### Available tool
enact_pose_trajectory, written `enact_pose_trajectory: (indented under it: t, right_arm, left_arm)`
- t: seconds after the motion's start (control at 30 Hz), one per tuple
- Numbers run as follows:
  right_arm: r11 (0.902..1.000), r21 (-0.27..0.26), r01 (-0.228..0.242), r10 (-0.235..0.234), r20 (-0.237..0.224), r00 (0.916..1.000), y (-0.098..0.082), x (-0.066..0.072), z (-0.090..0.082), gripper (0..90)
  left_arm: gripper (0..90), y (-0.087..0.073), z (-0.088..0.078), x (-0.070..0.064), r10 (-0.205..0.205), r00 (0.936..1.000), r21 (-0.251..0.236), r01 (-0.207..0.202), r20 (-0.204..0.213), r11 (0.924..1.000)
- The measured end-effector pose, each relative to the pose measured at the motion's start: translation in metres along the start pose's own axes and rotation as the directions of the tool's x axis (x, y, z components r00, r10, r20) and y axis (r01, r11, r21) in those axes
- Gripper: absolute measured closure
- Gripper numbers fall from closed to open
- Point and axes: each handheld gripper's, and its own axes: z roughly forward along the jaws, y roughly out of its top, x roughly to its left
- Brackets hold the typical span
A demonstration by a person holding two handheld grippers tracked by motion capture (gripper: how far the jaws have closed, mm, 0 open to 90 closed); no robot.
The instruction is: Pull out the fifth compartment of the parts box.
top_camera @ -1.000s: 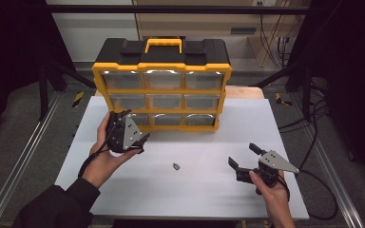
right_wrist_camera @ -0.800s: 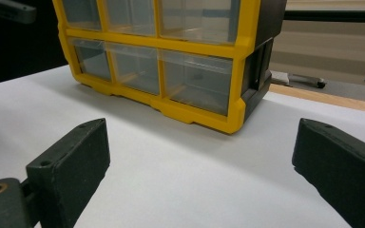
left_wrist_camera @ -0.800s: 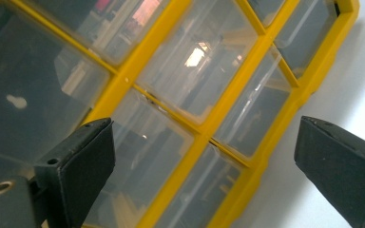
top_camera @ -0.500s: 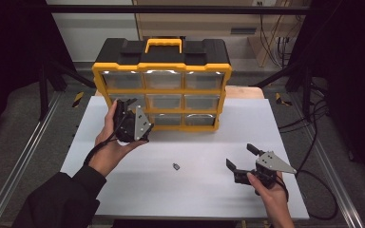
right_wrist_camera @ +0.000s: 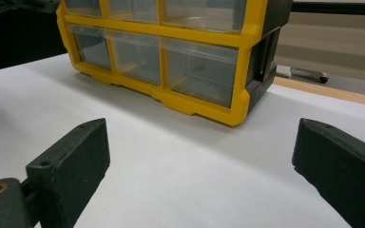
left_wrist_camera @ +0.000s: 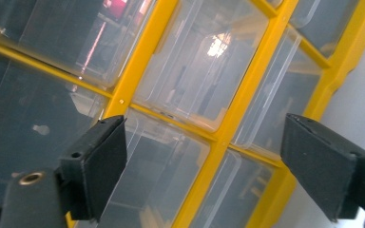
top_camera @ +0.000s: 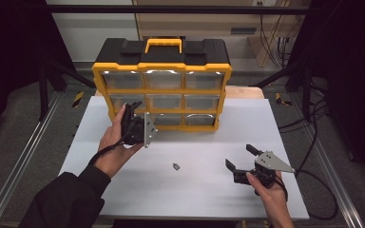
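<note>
Just ahead of my left gripper [top_camera: 132,110] stands the yellow-and-black drawer cabinet [top_camera: 161,90], and I hold the tool turned on its side so its fingers face the clear drawer fronts squarely. Its jaws have just been closing a little, yet they are wide apart with nothing between them. In the left gripper view the left fingertip [left_wrist_camera: 97,166] and the right one stand either side of a yellow divider [left_wrist_camera: 228,123], with transparent drawers [left_wrist_camera: 195,66] directly beyond the tips. I judge this is a line-up for one drawer in the lower left of the grid; which one exactly I cannot tell, and no pad touches plastic yet. Room here is tight: the frame bars run close past both fingers, so any approach has to go straight in.

Between the two tools, a small dark part [top_camera: 176,166] lies alone on the white table [top_camera: 123,190], well apart from either set of fingers and free on every side.

Further right, my right gripper [top_camera: 240,156] rests low at the table, jaws spread wide and empty, parked out of the way, I think, while the left one works. In the right gripper view its fingers [right_wrist_camera: 71,161] frame bare tabletop, with the cabinet's lower right corner [right_wrist_camera: 240,111] standing beyond them. Plenty of open surface lies ahead of these tips, and the table's near edge sits just behind the hand.
</note>
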Motion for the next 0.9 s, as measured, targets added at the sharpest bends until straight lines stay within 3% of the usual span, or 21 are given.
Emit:
enact_pose_trajectory:
  t: [0.17,0.27,0.37,0.5,0.53,0.57,0.7,0.8,0.9]
  right_arm:
    - [1.0000,0.003,0.000,0.000,0.000,1.0000,0.000,0.001,0.000,5.6]
    - [1.0000,-0.001,-0.007,0.007,0.000,1.0000,0.000,0.000,-0.001,5.6]
    - [0.9998,-0.005,-0.021,0.021,0.000,0.9998,-0.001,-0.001,-0.001,5.6]
    - [0.9996,-0.005,-0.028,0.028,-0.002,0.9996,-0.001,-0.002,-0.001,5.6]
    - [0.9997,-0.007,-0.023,0.023,-0.003,0.9997,-0.001,-0.001,-0.001,5.6]
    - [0.9996,-0.004,-0.026,0.026,-0.004,0.9996,0.000,-0.001,-0.001,5.6]
    - [0.9998,0.006,-0.016,0.016,-0.002,0.9999,-0.001,-0.001,0.001,5.6]
    - [0.9998,0.010,-0.017,0.017,0.000,0.9999,-0.002,-0.001,0.001,5.6]
    - [0.9997,0.008,-0.024,0.024,0.005,0.9997,-0.001,-0.001,0.000,5.6]
  left_arm:
    - [20.6,0.003,0.006,-0.004,0.056,0.9965,-0.015,-0.057,-0.062,0.9982]
    - [26.0,0.005,0.008,-0.006,0.106,0.9902,-0.015,-0.108,-0.091,0.9940]
    - [41.6,0.006,0.010,-0.006,0.150,0.9842,-0.008,-0.151,-0.095,0.9885]
    - [43.9,0.008,0.015,-0.008,0.216,0.9678,-0.003,-0.218,-0.129,0.9759]
    - [44.9,0.008,0.017,-0.009,0.246,0.9581,0.007,-0.248,-0.146,0.9687]
    - [45.6,0.008,0.017,-0.009,0.246,0.9581,0.007,-0.248,-0.146,0.9687]
    - [48.2,0.011,0.022,-0.012,0.284,0.9454,0.023,-0.284,-0.161,0.9586]
    - [51.0,0.012,0.026,-0.012,0.283,0.9428,0.022,-0.283,-0.177,0.9587]
    - [53.9,0.013,0.028,-0.010,0.299,0.9328,0.028,-0.299,-0.202,0.9538]
